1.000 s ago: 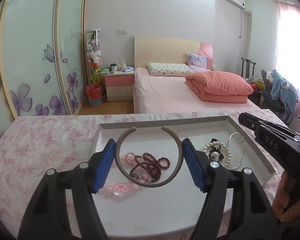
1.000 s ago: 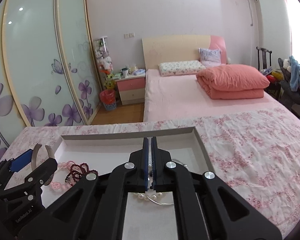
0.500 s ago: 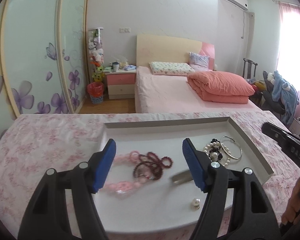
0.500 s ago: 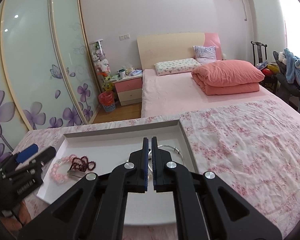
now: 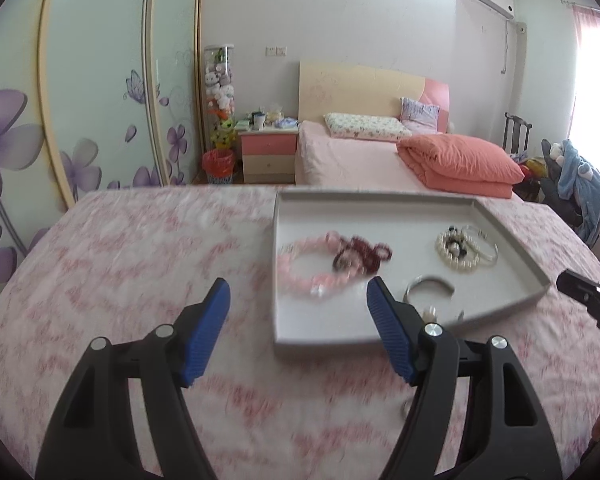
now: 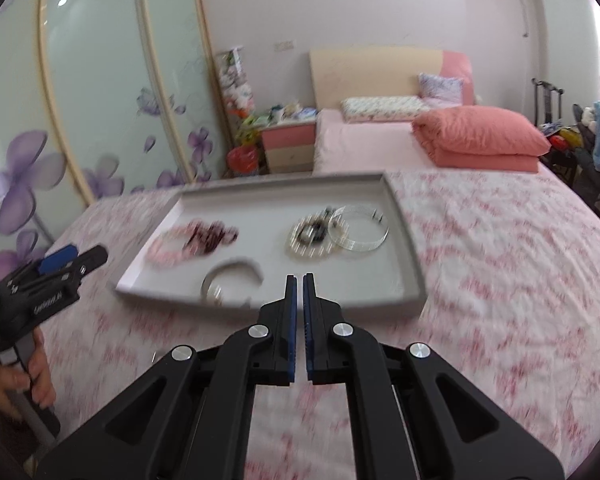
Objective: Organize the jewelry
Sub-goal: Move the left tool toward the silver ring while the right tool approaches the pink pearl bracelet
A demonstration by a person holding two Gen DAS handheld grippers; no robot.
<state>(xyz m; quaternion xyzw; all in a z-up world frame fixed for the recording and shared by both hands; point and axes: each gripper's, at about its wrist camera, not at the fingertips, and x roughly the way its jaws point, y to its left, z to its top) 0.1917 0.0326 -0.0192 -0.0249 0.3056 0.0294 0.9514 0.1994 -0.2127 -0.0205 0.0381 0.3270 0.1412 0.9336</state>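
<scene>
Right gripper (image 6: 299, 280) jaws nearly closed, empty, before grey tray (image 6: 410, 256) holding silver cuff (image 6: 232, 276), pearl bracelet (image 6: 308, 236).

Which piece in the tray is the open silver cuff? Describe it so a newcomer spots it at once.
On the floral bedspread lies a grey tray. The silver cuff rests near its front edge, nearest the grippers. Unlike the beaded bracelets behind it, it is a plain metal band with a gap.
</scene>
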